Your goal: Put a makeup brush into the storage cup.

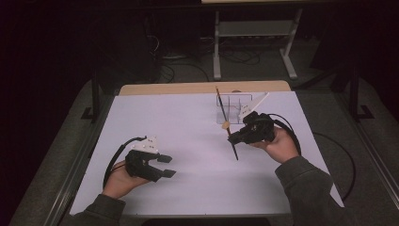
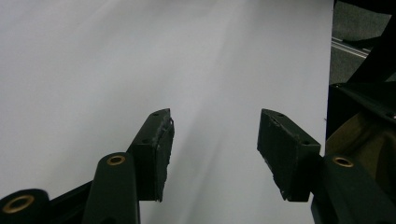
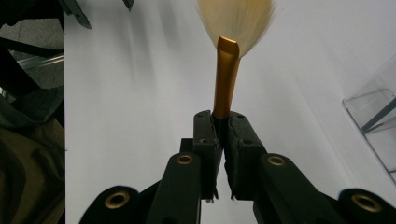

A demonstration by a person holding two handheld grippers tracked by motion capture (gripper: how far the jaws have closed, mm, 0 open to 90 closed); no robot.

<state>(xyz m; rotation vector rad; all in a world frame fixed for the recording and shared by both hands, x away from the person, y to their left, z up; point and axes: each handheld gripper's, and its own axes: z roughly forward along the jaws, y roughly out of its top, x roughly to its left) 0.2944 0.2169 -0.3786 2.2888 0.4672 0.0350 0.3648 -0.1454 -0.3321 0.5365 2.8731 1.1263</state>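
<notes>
My right gripper (image 1: 235,136) is held over the right half of the white table (image 1: 197,155), shut on a makeup brush (image 1: 234,149). In the right gripper view its jaws (image 3: 223,119) pinch the brush's gold ferrule (image 3: 226,74), and pale bristles (image 3: 236,18) fan out beyond them. The dark handle slants down toward the person in the high view. Low over the near left of the table, my left gripper (image 1: 167,166) stands open; the left gripper view (image 2: 215,135) has only bare white surface between the jaws.
A clear acrylic organiser (image 1: 233,108) stands just behind the right gripper, with a thin-handled brush (image 1: 219,101) upright in it; its corner appears in the right gripper view (image 3: 373,121). Dark floor and a metal stand (image 1: 254,33) lie beyond the table's far edge.
</notes>
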